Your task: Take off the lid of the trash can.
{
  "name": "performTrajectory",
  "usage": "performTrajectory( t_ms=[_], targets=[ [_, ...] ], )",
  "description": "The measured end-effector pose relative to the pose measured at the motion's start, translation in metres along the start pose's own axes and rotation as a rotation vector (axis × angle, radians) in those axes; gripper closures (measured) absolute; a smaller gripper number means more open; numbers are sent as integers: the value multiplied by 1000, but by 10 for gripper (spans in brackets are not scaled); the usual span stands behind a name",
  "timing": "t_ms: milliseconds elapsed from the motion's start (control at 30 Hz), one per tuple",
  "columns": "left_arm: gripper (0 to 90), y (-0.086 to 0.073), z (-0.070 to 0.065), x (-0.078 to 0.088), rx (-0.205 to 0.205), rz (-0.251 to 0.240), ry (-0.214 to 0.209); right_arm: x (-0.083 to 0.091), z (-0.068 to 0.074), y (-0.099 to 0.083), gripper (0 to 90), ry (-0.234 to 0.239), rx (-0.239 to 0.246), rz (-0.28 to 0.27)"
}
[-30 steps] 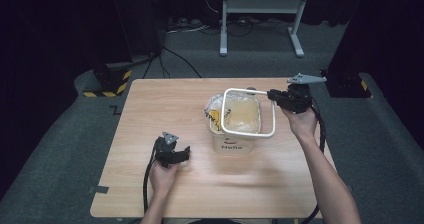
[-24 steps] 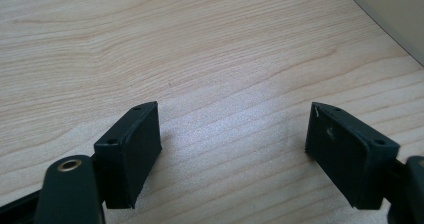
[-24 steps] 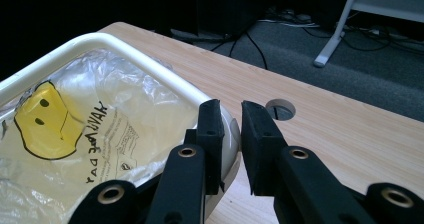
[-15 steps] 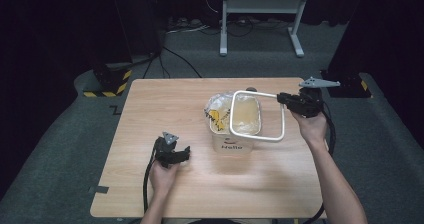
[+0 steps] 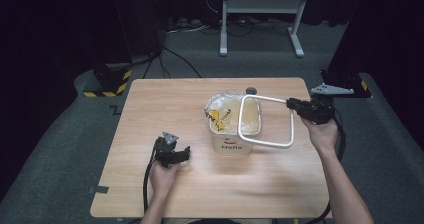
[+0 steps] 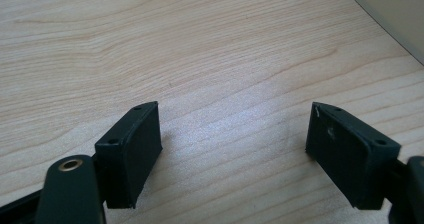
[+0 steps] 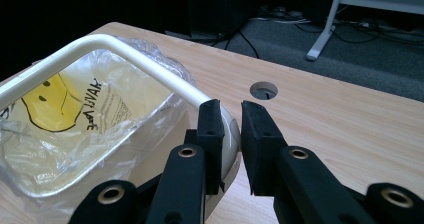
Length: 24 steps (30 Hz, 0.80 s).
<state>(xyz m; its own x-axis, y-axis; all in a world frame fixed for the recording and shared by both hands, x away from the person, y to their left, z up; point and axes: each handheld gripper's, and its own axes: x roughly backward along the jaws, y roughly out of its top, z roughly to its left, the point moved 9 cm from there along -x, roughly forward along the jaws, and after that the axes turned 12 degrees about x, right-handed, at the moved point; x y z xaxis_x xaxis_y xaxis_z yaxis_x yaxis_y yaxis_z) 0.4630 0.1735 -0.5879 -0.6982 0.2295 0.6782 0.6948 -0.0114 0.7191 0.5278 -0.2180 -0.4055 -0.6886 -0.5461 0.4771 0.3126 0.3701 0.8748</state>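
Midway by the look of it: small bin standing near the middle of the table, clear bag with a yellow smiley print tucked inside and spilling over the rim, but white hoop not seated, hanging tilted, partly over the bin's right half and partly out past it. Right gripper pinched narrowly on the hoop's far right corner. Left gripper resting low on the table left of the bin, jaws wide apart with nothing between them. Left to do, probably: lining the hoop up with the rim and settling it. High view gives the hoop's offset from the bin; right gripper view gives the pinch itself, pads on the hoop, plus the crumpled bag; left gripper view confirms bare wood between open jaws.
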Motion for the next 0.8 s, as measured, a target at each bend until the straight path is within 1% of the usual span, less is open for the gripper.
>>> performTrajectory(
  t_ms=[233, 467, 600, 800],
  targets=[
    [221, 0, 0, 0, 0, 0, 0, 8, -1, -3, 796, 5, -17, -10],
    [221, 0, 0, 0, 0, 0, 0, 17, -5, -13, 795, -7, -31, -7],
    [221, 0, 0, 0, 0, 0, 0, 24, -7, -18, 796, -15, -40, -16],
    [221, 0, 0, 0, 1, 0, 0, 31, -9, -26, 796, -25, -46, -16]
  ],
)
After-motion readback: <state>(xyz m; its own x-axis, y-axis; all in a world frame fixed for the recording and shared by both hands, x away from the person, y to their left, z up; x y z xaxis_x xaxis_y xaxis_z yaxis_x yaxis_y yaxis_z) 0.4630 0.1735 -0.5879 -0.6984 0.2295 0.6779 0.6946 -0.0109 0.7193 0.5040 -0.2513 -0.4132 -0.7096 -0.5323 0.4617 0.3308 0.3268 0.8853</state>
